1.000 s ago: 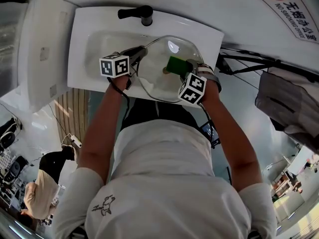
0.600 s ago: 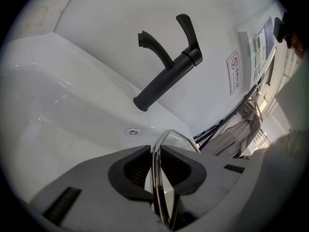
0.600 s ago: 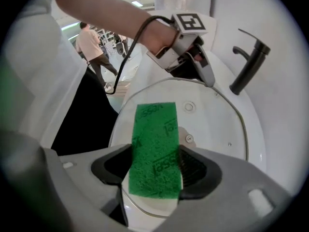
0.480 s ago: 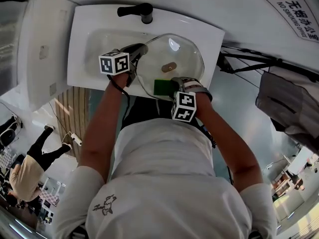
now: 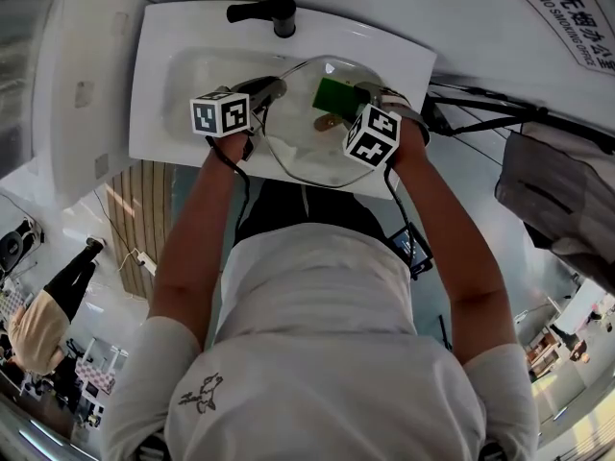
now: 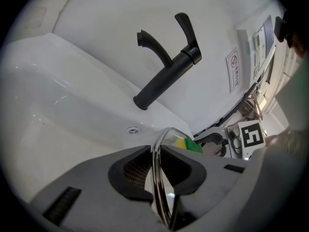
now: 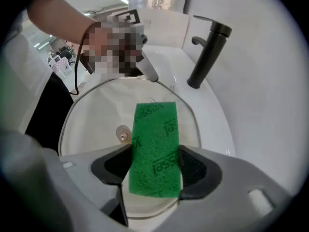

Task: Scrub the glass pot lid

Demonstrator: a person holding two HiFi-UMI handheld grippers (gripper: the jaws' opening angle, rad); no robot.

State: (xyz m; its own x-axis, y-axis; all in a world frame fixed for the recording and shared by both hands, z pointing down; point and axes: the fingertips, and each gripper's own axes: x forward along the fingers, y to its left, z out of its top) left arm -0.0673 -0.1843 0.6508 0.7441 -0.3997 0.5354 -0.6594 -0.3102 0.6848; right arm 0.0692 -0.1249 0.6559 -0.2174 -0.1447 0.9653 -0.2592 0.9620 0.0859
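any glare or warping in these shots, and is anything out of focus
Head view: strong fisheye bends the sink edges. Left gripper view: dark rounded corners, a bright streak along the metal rim of the lid. Right gripper view: sponge sharp, dark corners, a mosaic patch laid on afterwards.

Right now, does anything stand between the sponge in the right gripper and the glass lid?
Nothing visible does. The sponge, clamped in the right gripper, lies directly over the lid, beside its knob; the left gripper only grips the rim.
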